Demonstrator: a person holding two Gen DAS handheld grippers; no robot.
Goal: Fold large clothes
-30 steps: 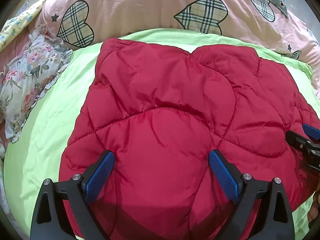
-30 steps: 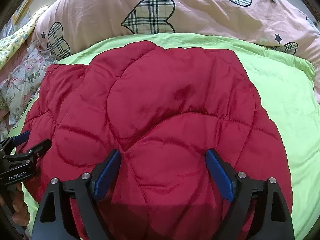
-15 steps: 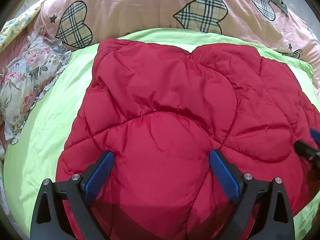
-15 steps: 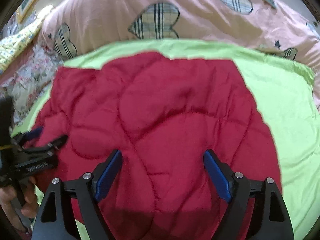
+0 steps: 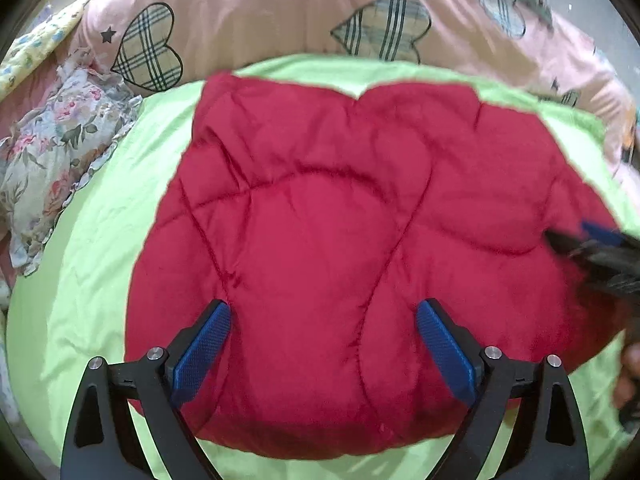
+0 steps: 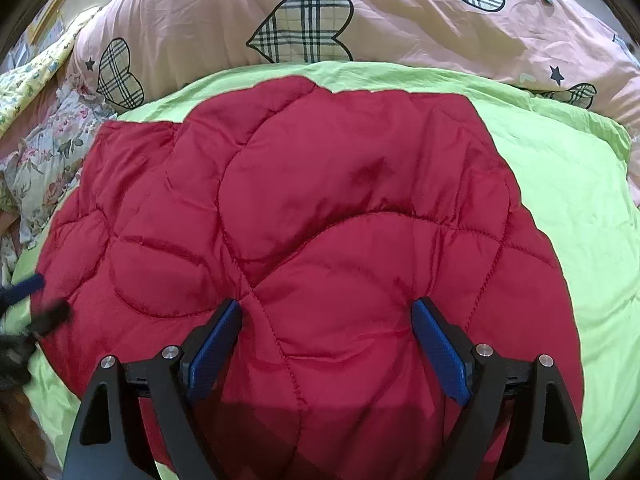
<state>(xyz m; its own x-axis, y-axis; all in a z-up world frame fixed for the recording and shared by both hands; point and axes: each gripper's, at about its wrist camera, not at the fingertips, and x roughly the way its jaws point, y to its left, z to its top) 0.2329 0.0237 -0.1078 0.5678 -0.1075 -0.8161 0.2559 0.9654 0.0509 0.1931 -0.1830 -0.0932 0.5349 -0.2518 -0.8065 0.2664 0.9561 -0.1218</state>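
Red jacket: a puffy, quilted red jacket point(image 5: 340, 248) lies flat on the bed, spread wide, with curved stitch lines across it. It fills the middle of both views point(image 6: 312, 240).
Sheet: a bright green sheet point(image 5: 92, 248) lies under the jacket and shows all around its edges point(image 6: 580, 208).
Quilt: a pink quilt point(image 5: 256, 12) with checked hearts and small stars sits bunched up behind the green sheet point(image 6: 400, 12).
Flower cloth: a frilly cloth with flowers point(image 5: 52, 152) lies on the left, just beside the green sheet point(image 6: 48, 160).
Yellow cloth: a yellow cloth with small flowers point(image 5: 36, 48) peeks in at the far left, behind the flower cloth.
Left gripper: the left gripper point(image 5: 324, 312) hangs over the near part of the jacket. Its two blue pads point(image 5: 200, 352) are spread far apart and nothing is between them. In the right wrist view it shows as a blur at the left edge point(image 6: 44, 296), by the jacket's side, and its fingers look parted.
Right gripper: the right gripper point(image 6: 326, 312) hangs over the near part of the jacket too. Its blue pads point(image 6: 440, 352) are spread far apart and pinch nothing. In the left wrist view it is a dark blur at the right edge point(image 5: 576, 236), over the jacket's side.
Touching: one cannot tell if the pads touch the jacket or stay just above it.
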